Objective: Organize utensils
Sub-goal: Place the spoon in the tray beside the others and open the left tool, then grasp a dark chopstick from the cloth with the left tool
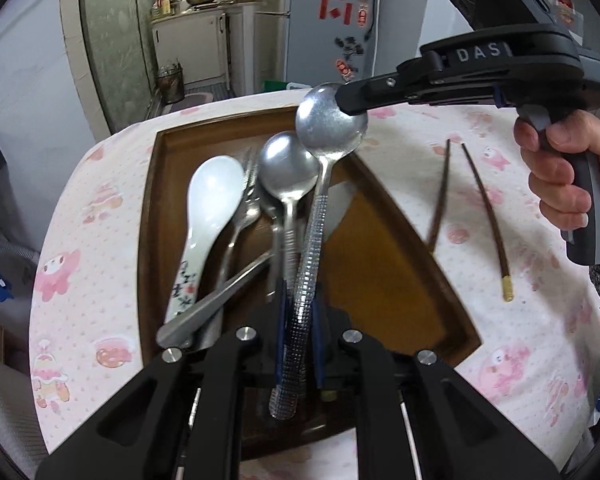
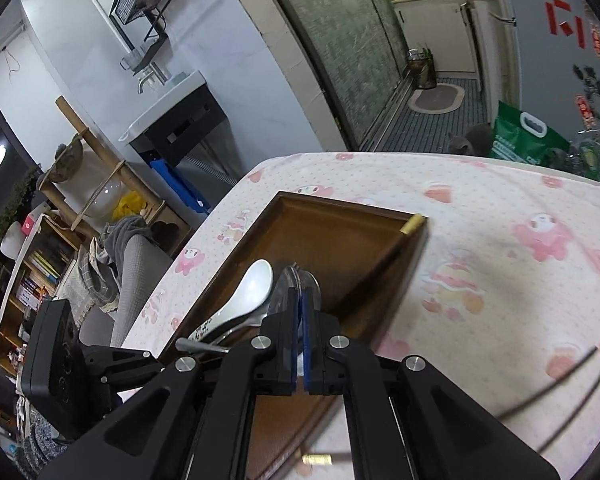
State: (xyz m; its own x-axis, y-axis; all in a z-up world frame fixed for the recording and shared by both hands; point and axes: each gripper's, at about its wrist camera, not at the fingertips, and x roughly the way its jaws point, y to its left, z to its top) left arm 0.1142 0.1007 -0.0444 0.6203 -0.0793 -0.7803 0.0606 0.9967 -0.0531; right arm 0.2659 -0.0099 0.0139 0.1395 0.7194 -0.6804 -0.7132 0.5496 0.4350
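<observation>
Utensils lie gathered in a brown wooden tray (image 1: 380, 240) on a worktop (image 1: 520, 320) covered with a pink cartoon-print cloth. In the tray's left half sit a white ceramic spoon (image 1: 208, 216) with a blue pattern on its handle, a metal fork (image 1: 246, 200) and a smaller steel spoon (image 1: 286, 172), their handles crossing near the tray's near edge.

A large steel spoon (image 1: 328, 128) with a dimpled handle is held above the tray by both tools. The left gripper (image 1: 300, 344) is closed on the handle end, blue pads pressing each side. The right gripper (image 1: 350, 100), held in a bare hand (image 1: 560, 176), reaches in from the right, and its tip is closed on the spoon's bowl.

From the right wrist view, that gripper's blue pads (image 2: 308, 328) sit nearly together with the bowl's rim between them.

Two dark chopsticks (image 1: 484, 208) lie on the cloth to the right of the tray, apart from each other, one showing a gold end cap. Another dark chopstick (image 2: 384, 264) with a gold cap rests slanted across the tray's far corner.
</observation>
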